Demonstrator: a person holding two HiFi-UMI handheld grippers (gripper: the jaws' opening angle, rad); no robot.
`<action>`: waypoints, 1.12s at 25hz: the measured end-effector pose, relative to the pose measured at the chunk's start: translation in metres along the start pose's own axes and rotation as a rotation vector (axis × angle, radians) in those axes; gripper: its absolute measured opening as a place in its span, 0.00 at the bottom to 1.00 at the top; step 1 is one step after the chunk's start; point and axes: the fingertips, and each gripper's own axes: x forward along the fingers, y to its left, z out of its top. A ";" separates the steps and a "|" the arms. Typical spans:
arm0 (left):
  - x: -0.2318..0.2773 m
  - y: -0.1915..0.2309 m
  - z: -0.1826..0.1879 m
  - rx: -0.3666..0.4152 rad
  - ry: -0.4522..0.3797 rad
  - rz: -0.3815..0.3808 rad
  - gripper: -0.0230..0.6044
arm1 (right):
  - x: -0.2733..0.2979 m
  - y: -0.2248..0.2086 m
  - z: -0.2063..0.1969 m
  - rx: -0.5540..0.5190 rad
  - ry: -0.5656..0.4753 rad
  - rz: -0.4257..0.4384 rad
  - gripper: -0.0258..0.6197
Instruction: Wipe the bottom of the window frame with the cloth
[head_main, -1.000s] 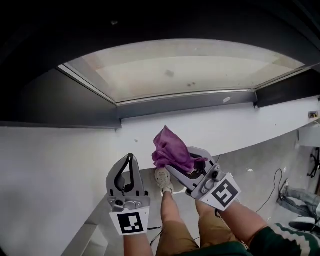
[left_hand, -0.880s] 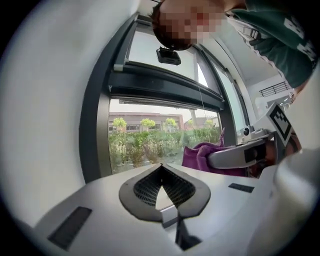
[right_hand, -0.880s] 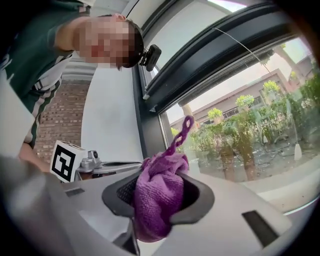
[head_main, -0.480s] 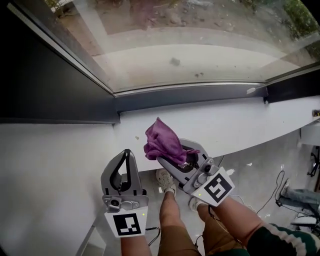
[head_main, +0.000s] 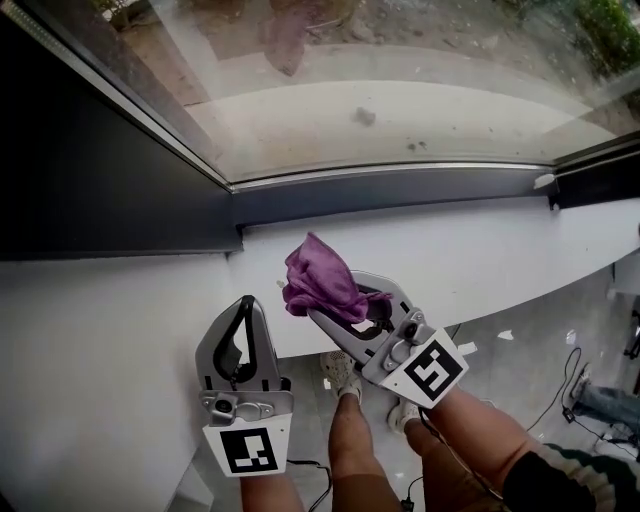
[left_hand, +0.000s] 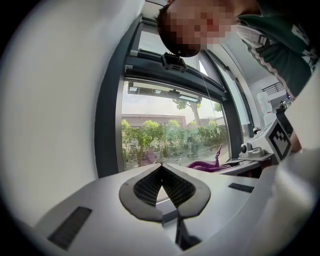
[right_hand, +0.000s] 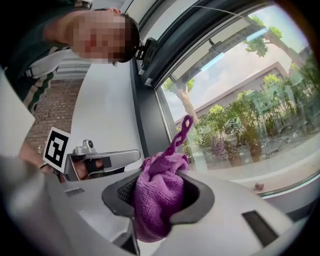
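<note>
Beyond the right gripper (head_main: 330, 300), daylit glass (head_main: 380, 110) sits in a dark window frame (head_main: 400, 190) above a white sill (head_main: 490, 250), grey floor (head_main: 525, 365) beneath.

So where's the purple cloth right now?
Head view, centre: the purple cloth is clamped in the right gripper, over the white sill, short of the dark bottom frame rail.

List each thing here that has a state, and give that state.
left gripper: shut, nothing between its jaws.
right gripper: shut on the cloth.
cloth: bunched up, clamped in the right gripper's jaws, held short of the frame.
window frame: bottom rail has no cloth on it, not yet wiped.
</note>
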 end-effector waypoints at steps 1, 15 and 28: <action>0.002 0.003 -0.004 -0.004 0.001 0.002 0.05 | 0.003 -0.002 -0.004 -0.001 0.002 0.002 0.27; 0.016 0.019 -0.069 -0.027 0.067 0.023 0.05 | 0.052 -0.029 -0.090 0.057 0.086 -0.012 0.27; 0.011 0.019 -0.087 -0.112 0.080 0.030 0.05 | 0.105 -0.039 -0.154 0.067 0.224 0.011 0.27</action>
